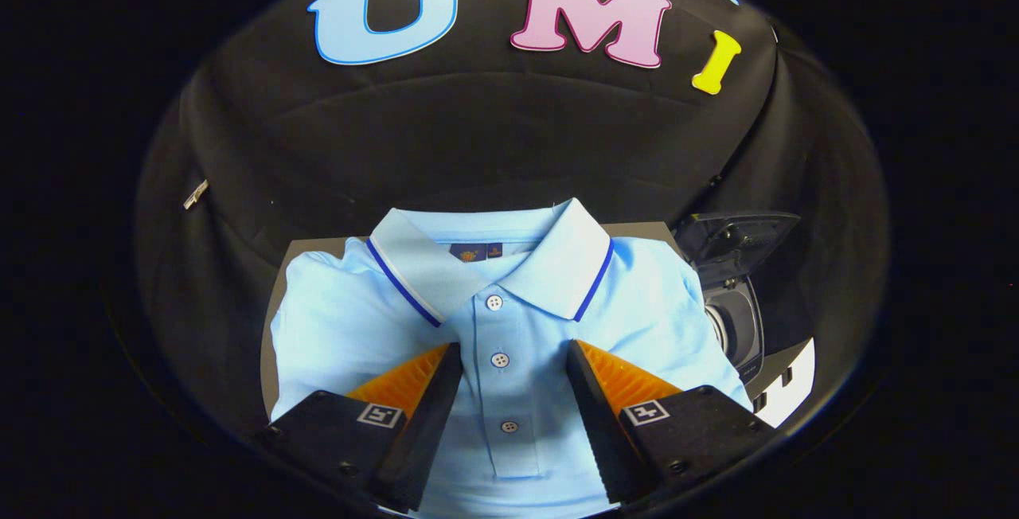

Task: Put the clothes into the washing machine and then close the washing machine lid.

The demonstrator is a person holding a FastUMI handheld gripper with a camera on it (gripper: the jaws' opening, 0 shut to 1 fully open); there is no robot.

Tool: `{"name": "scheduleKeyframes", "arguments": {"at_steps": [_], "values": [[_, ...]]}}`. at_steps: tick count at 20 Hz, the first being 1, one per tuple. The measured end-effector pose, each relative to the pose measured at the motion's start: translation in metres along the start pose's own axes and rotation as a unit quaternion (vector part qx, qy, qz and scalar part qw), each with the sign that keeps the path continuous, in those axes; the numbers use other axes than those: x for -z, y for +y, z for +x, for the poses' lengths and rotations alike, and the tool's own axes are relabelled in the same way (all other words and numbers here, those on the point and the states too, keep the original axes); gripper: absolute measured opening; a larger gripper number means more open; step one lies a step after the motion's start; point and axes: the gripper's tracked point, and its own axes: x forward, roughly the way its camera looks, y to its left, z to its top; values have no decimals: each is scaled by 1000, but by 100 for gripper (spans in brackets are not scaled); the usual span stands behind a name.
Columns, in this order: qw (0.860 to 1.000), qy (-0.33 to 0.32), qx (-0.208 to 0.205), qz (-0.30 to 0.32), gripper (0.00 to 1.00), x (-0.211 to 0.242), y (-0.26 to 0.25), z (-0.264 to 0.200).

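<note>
A folded light-blue polo shirt (509,320) with a blue-edged white collar lies flat on a dark board (275,320). My gripper (513,356) hovers over its button placket, open. One finger stands on each side of the placket, with the shirt's front showing in the gap. To the right of the shirt stands a small washing machine (736,320) with its dark lid (740,232) raised and the drum opening facing the shirt.
The booth's black cloth wall rises behind the board and curves round both sides. A white patch (788,392) shows low on the right, below the washing machine.
</note>
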Motion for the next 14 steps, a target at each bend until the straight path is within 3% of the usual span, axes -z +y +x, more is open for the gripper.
{"name": "scheduleKeyframes", "arguments": {"at_steps": [3,5,9,11,14], "values": [[1000,-3,2,1,85,-2,-1,0],[1000,-8,2,-16,53,-2,-2,-1],[1000,-1,-2,-7,53,0,-1,-2],[1000,-6,2,-21,21,-3,-3,-2],[1000,-8,-4,-4,21,-2,-2,-1]]}}
